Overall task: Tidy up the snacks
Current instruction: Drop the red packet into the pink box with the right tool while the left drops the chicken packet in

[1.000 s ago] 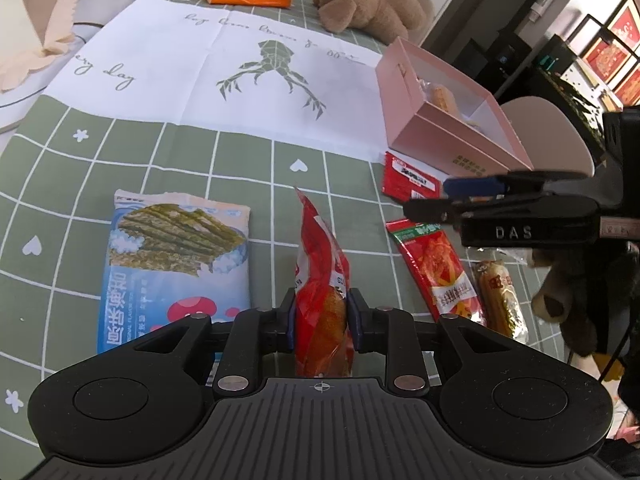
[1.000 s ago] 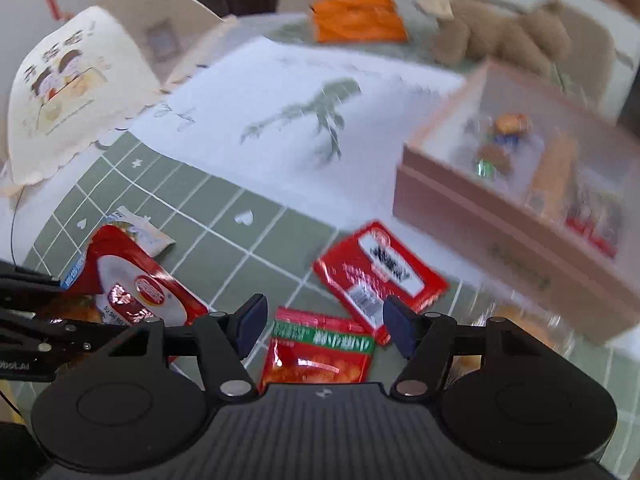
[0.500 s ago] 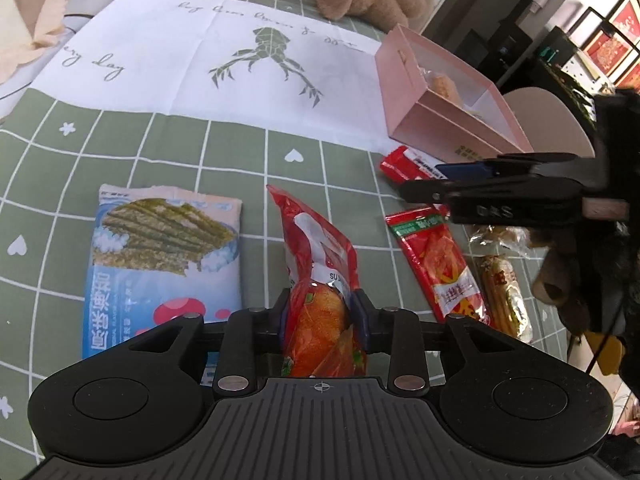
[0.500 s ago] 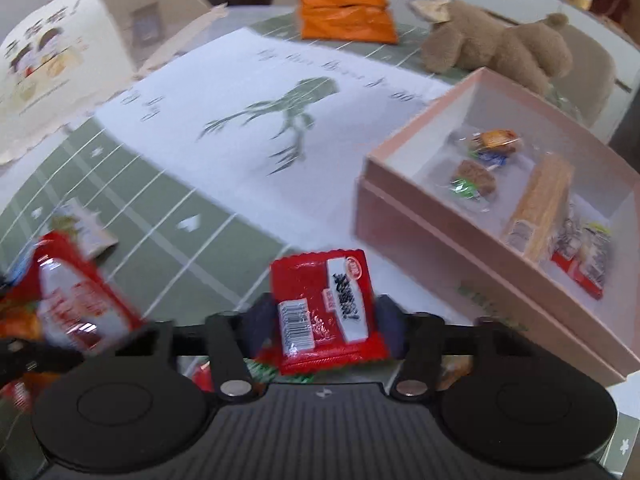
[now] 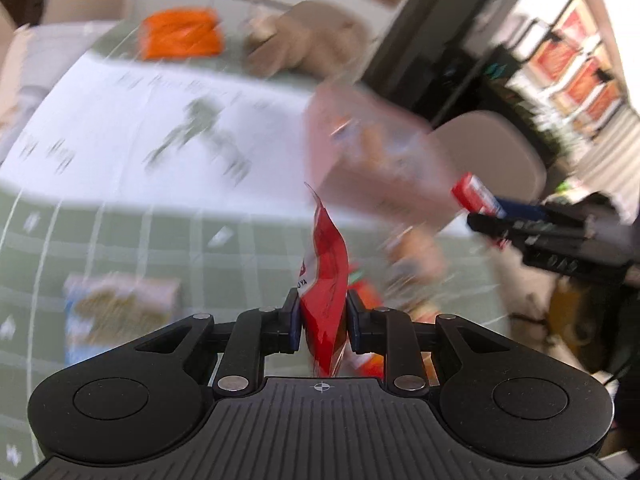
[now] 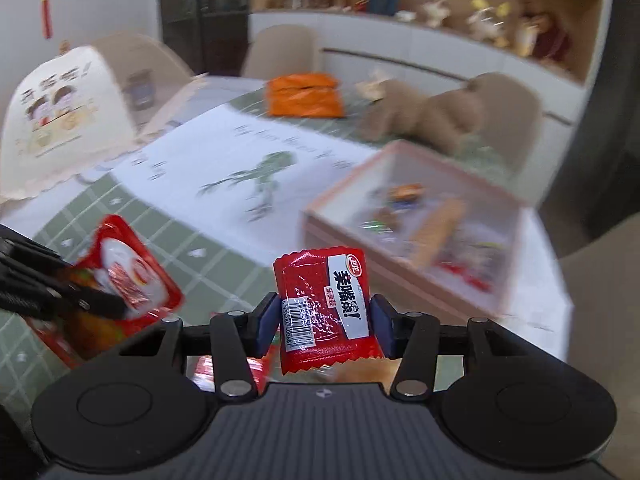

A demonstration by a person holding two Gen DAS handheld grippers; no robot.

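My left gripper (image 5: 322, 314) grips a tall red snack bag (image 5: 326, 268) edge-on, its jaws still closing on it, lifted above the green checked tablecloth (image 5: 120, 236). My right gripper (image 6: 324, 322) is shut on a small red packet (image 6: 320, 300) with a barcode, also held in the air. Each gripper shows in the other's view: the right one (image 5: 486, 210) with its packet (image 5: 470, 192), the left one (image 6: 96, 300) with its bag (image 6: 124, 268). The open pink box (image 6: 384, 268) with several snacks inside stands ahead to the right.
A blue seaweed pack (image 5: 120, 312) lies on the cloth at the left, with more red packets (image 5: 370, 300) under the left gripper. A white frog-print sheet (image 6: 240, 152), an orange bag (image 6: 304, 94), a brown plush toy (image 6: 424, 116) and a printed card (image 6: 60, 120) lie farther back. Chairs ring the table.
Both grippers have risen from the table. The right one shut on the small red packet and lifted it. The left one lifted the red bag, which now stands edge-on.
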